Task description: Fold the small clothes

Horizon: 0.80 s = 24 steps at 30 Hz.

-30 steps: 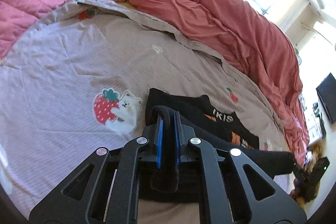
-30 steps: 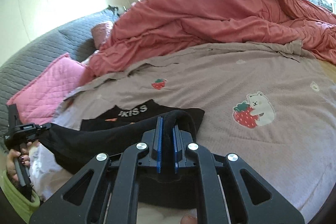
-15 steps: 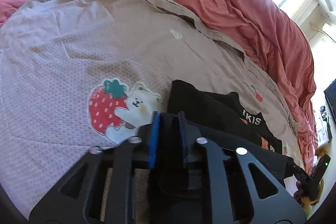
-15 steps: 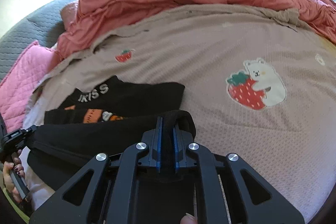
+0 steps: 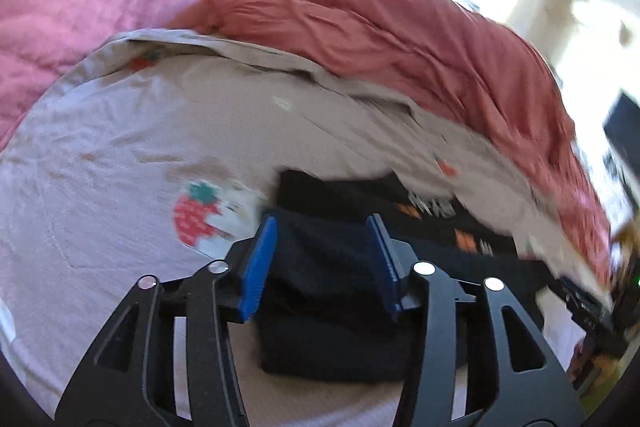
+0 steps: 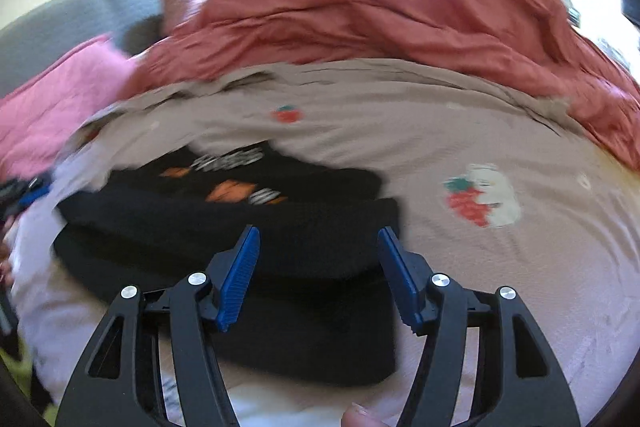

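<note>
A small black garment (image 5: 332,267) with white lettering and orange marks lies folded over on the beige bedsheet (image 5: 140,131). My left gripper (image 5: 322,227) hovers over its left end; the jaws are opening and the blue pads stand apart from the cloth lying between them. In the right wrist view the same black garment (image 6: 248,219) lies flat with its folded edge toward me. My right gripper (image 6: 318,235) sits over its right end, jaws opening, pads clear of the fabric. Both views are motion-blurred.
A salmon-red duvet (image 5: 420,39) is bunched along the far side of the bed. A pink quilted pillow (image 5: 68,7) lies at the left, and a strawberry-and-bear print (image 6: 480,199) marks the sheet. The other gripper's black tip (image 5: 588,311) shows at the right edge.
Both grippers were shut on the black garment's raised edge. They carried it forward and down, then opened; the fold now lies on the rest of the garment.
</note>
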Each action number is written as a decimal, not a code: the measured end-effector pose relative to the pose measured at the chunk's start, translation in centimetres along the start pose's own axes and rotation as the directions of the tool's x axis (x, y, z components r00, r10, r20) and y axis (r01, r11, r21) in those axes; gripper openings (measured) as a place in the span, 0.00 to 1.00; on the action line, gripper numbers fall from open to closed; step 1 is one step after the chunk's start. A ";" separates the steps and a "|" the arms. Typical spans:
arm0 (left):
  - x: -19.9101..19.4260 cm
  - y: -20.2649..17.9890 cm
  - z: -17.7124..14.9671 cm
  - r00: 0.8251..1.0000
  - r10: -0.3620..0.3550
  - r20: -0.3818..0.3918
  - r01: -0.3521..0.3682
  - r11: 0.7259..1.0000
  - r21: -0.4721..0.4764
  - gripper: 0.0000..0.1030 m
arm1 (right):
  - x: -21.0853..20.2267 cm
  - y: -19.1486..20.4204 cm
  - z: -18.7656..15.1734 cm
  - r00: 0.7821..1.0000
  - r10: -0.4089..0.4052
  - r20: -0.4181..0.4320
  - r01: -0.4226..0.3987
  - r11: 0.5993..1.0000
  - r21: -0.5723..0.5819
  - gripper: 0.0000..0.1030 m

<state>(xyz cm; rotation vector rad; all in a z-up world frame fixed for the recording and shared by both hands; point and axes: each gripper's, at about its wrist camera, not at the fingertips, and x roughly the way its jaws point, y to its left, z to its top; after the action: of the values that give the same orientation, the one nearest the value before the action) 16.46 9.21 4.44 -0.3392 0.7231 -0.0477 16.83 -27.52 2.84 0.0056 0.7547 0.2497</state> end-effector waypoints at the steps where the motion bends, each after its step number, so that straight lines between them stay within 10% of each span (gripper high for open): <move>1: 0.3 -1.4 -0.8 0.999 -0.011 -0.030 0.013 0.999 0.049 0.41 | -0.3 1.3 -0.5 0.999 0.032 -0.010 -0.032 0.999 -0.037 0.59; 12: 5.2 -5.9 -6.9 0.973 0.036 -0.226 0.021 0.969 0.247 0.41 | 4.3 8.4 -3.7 0.978 0.081 -0.193 -0.122 0.971 -0.207 0.44; 24: 5.9 -3.5 -3.5 0.998 0.032 -0.055 -0.020 0.977 0.214 0.46 | 7.5 9.6 -0.5 0.995 0.016 -0.102 -0.045 0.956 -0.291 0.42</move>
<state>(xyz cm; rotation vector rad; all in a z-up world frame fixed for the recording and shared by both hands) 18.88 3.94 -0.62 -0.1229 0.7720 -0.1103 19.57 -16.55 -1.71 -0.2786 0.8107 0.3922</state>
